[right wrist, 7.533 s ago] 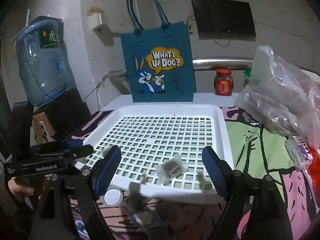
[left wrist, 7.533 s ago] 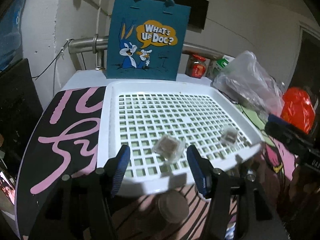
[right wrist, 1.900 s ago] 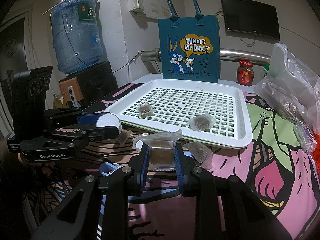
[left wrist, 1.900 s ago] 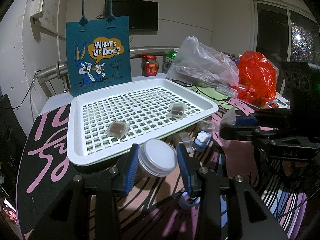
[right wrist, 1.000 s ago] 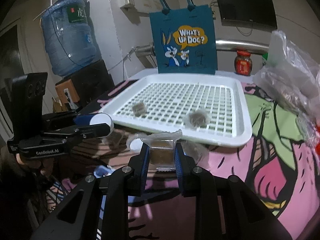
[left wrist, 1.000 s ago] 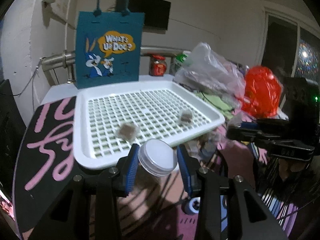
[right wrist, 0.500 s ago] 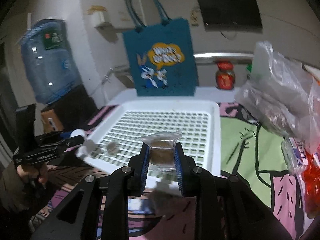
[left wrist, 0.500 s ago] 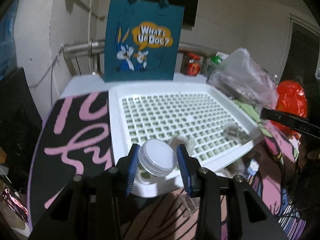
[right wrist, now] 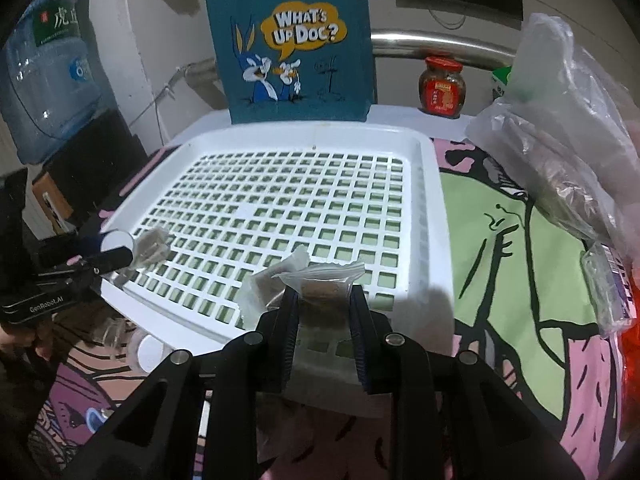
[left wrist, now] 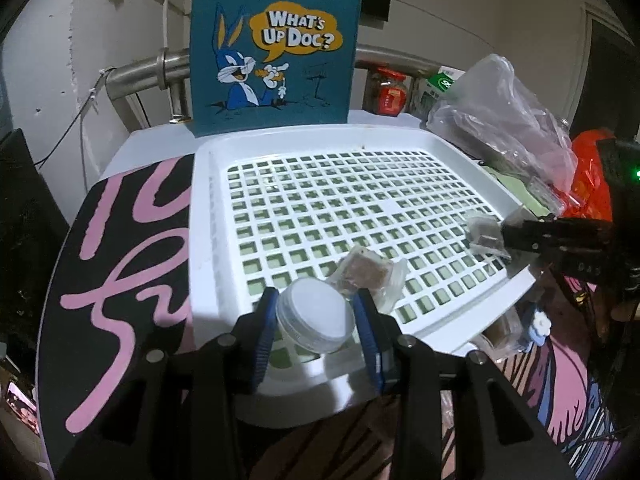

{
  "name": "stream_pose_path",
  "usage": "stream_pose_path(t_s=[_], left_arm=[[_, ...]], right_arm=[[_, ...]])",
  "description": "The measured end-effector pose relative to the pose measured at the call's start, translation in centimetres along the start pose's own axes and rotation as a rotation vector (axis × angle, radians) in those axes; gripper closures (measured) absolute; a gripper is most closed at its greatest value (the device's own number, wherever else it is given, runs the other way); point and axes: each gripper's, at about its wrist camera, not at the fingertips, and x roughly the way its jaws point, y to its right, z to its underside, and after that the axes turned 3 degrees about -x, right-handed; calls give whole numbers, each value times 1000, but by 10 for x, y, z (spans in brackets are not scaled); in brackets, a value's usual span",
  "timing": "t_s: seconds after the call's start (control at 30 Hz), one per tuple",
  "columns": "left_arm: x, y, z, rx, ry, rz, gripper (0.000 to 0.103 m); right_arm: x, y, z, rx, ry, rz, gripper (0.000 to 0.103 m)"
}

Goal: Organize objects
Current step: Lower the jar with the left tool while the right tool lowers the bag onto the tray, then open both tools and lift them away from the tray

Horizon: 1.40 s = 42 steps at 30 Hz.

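Since both grippers hover over the white tray's near edge, the left gripper clamping a small lidded jar and the right gripper pinching a wrapped snack packet, letting go too high could bounce either one onto the packet already lying there.

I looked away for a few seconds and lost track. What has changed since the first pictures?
Both grippers were open then. Now the left gripper is shut on a white-lidded jar and the right gripper on a clear snack packet; both were picked up in front of the white tray and carried over its near edge. The two packets already in the tray and the blue bag stayed put.
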Motion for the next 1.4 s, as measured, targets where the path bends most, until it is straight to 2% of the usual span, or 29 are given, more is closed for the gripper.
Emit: stream_pose_path(t_s=[0.07,0.13,0.2,0.23,0.27,0.37,0.57,0.77,0.9,1.13,1.4], left_arm=[[1,1,-1,4,0,-4,65],[0,1,-1,4,3,-9,64],[-4,0,0,-2,17,-8,56],[-6,-1,0,-6,28,-4,47],[-10,-1,0,-9,43,2,43],[-25,-2,-2,-23,94,27,42],[-58,-2,-2,-52,192,47,42],[-79,3,3,-41,244,50,42],[-87,9,8,-30,257,58,42],[-90,19,24,-7,227,70,42],[-81,36,40,41,157,81,42]], right_arm=[[4,-2,0,-9,-5,-2,78],[6,-2,2,-14,-3,0,71],[2,-2,3,-5,14,4,48],[-3,-1,4,4,36,-3,43],[-8,-1,4,12,58,-8,37],[-23,0,5,36,121,-17,30],[-56,2,9,73,238,-20,28],[-87,5,15,102,332,-21,27],[-101,2,22,100,362,-21,25],[-102,-7,36,74,326,-44,24],[-88,-8,50,103,230,-141,24]])
